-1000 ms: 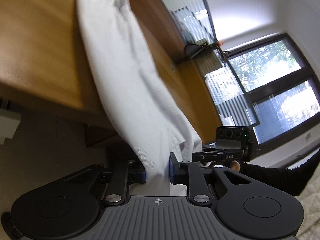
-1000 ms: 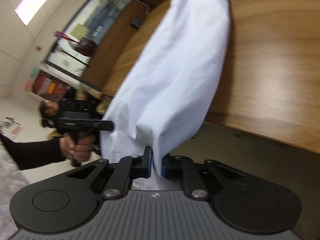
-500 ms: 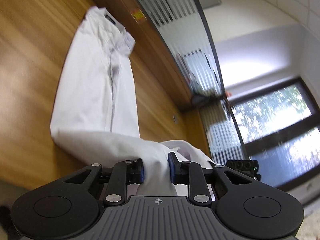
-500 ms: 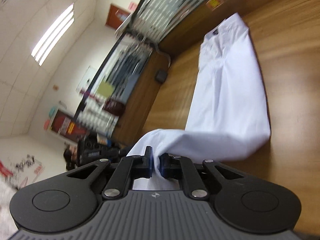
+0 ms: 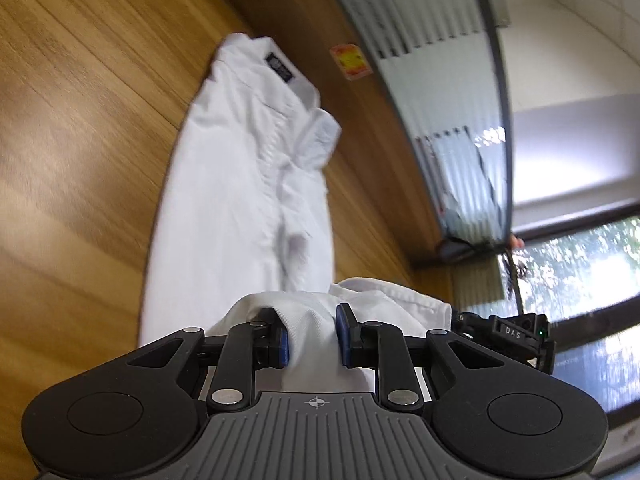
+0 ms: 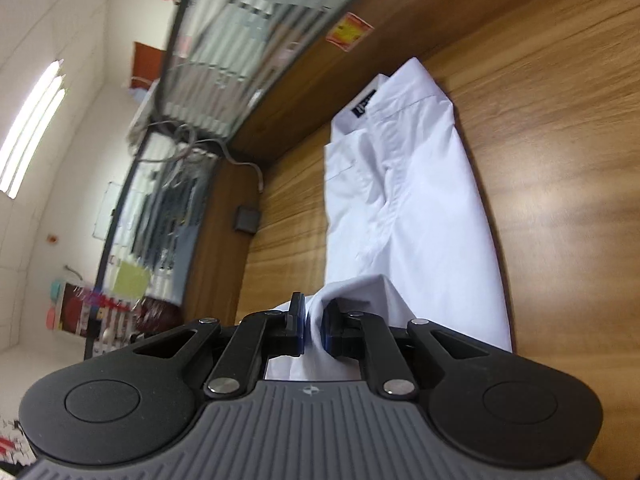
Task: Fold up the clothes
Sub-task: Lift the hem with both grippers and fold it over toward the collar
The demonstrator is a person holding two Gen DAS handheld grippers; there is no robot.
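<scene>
Both tools angled down over the tabletop point(image 5: 72, 128). Left tool point(image 5: 311, 338) clamps the shirt point(image 5: 240, 184) hem; right tool point(image 6: 314, 330) pinches the hem too, its jaws just easing slightly apart. Shirt lies lengthwise on the wood, collar far. Glass partition point(image 6: 256, 52) behind.
</scene>
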